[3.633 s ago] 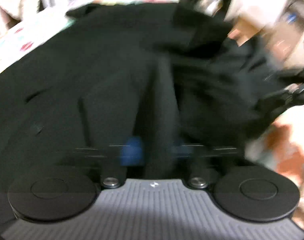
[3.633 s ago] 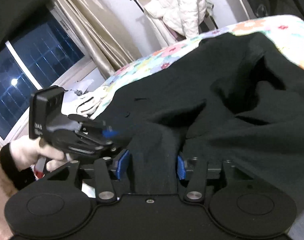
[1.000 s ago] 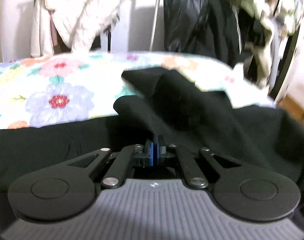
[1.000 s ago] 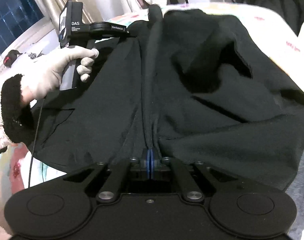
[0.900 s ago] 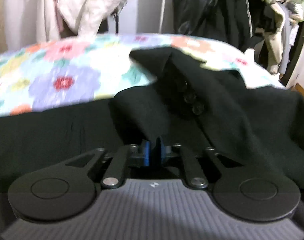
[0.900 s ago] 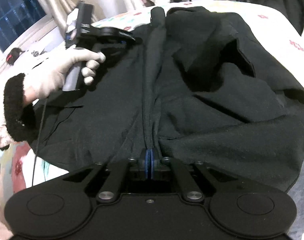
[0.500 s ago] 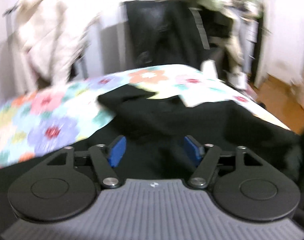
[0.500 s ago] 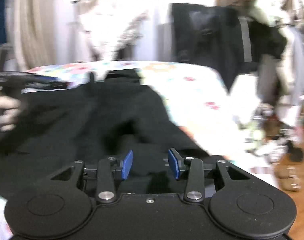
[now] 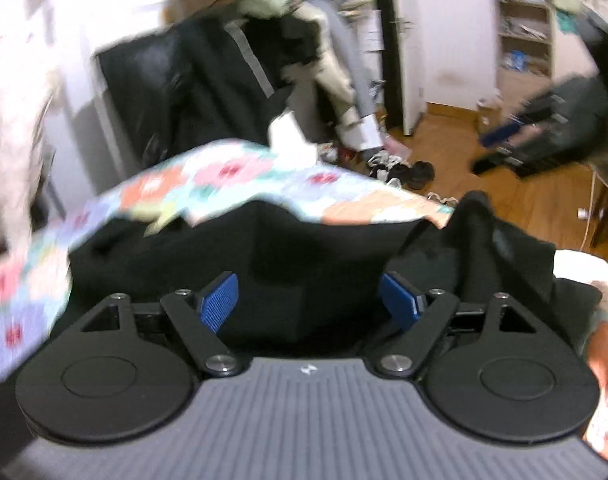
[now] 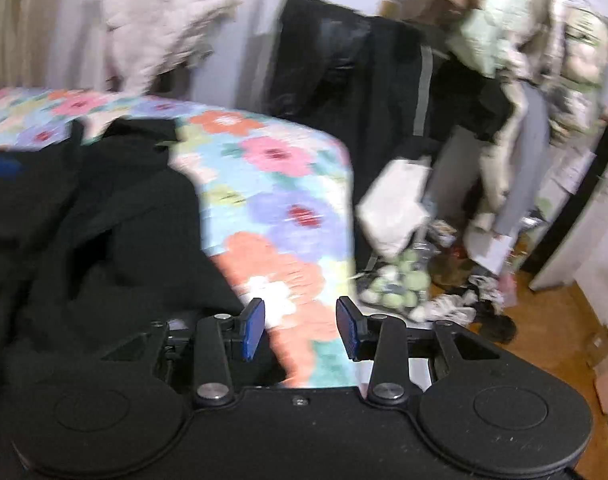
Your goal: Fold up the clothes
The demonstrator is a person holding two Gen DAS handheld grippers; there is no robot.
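Here both claws gape wide and empty: the left gripper above the one black garment, the right gripper over the floral bedspread near its corner. Beyond, hanging clothes blur past counting.

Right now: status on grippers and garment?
Left gripper open, empty. Right gripper open, empty. Black fabric garment loose on floral bedspread. Nothing obstructing.
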